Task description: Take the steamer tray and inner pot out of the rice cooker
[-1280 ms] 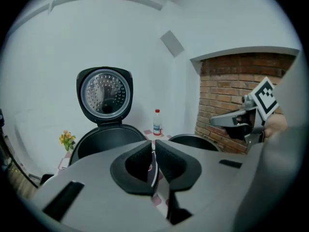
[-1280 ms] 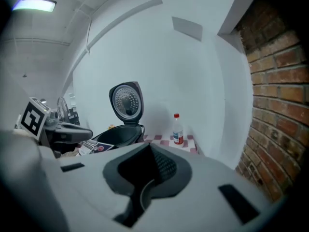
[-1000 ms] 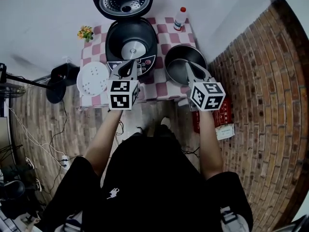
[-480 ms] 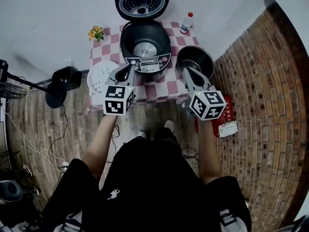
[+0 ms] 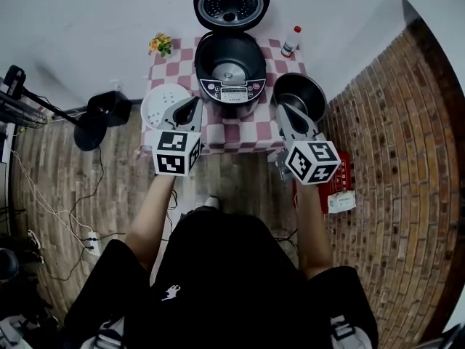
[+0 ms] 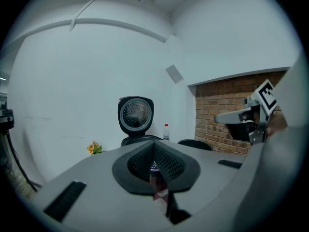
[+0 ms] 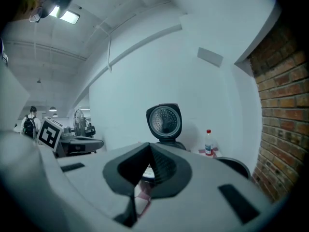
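The rice cooker [image 5: 229, 67] stands open on the checked tabletop [image 5: 251, 131], its cavity showing only the heating plate; the white steamer tray [image 5: 164, 105] lies flat just left of the cooker, and the dark inner pot [image 5: 299, 95] sits upright just right of it, so both look already out; the left tool [image 5: 193, 105] and right tool [image 5: 280, 110] hang on the near side of the cooker, each with jaws pressed together on nothing. The tray looks thin, light and stiff, best pinched at its rim; the pot is likely heavier, smooth-walled and slippery, so its upper rim is the place to clamp.
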`<state>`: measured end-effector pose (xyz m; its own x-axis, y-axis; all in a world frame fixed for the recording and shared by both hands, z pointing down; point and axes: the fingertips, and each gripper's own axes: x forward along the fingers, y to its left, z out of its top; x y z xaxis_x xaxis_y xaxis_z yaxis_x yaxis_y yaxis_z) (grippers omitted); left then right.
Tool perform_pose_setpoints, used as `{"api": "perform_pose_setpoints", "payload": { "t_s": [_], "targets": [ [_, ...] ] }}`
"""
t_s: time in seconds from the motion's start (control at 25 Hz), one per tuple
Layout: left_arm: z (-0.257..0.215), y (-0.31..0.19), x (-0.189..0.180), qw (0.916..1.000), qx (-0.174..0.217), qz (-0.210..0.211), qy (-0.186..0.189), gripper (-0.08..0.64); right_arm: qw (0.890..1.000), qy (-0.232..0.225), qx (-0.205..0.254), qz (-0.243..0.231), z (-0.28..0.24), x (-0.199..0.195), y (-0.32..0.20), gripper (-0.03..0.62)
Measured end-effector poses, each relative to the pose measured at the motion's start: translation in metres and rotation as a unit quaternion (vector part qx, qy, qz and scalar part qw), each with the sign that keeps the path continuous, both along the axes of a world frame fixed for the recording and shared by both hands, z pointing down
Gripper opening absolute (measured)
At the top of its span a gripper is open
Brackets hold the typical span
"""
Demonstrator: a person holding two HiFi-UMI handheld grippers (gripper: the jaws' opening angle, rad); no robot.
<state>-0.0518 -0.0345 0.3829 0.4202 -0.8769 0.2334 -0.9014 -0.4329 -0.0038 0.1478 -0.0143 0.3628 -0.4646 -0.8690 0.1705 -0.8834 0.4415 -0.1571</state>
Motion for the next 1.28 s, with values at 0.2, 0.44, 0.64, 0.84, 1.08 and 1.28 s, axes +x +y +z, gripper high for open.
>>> {"api": "perform_pose_setpoints", "payload": {
  "t_s": [0.2,0.44,0.64,0.84,1.08,1.28],
  "targets": [
    [-0.011,0.026,0.013,0.9996,0.018,-0.016,-0.014,0.003,1.0,-0.005,0.005,-0.026,-0.006,0.007,0.014,0.002],
    [-0.017,0.054,0.026,0.9982,0.027,-0.052,-0.003,0.003,0.999,-0.008,0.012,-0.039,-0.009,0.025,0.039,0.002],
    [-0.022,0.082,0.028,0.9957,0.034,-0.086,0.008,0.003,0.999,-0.009,0.018,-0.051,-0.01,0.036,0.063,0.002],
    [-0.024,0.11,0.038,0.9944,0.037,-0.099,0.007,0.003,0.998,-0.013,0.025,-0.057,-0.011,0.047,0.084,0.002],
    [-0.031,0.131,0.042,0.9933,0.052,-0.104,0.007,0.003,0.998,-0.013,0.039,-0.055,-0.02,0.058,0.1,0.002],
    [-0.038,0.138,0.04,0.9922,0.063,-0.108,0.005,0.003,0.998,-0.01,0.049,-0.046,-0.025,0.066,0.108,0.002]
  ]
}}
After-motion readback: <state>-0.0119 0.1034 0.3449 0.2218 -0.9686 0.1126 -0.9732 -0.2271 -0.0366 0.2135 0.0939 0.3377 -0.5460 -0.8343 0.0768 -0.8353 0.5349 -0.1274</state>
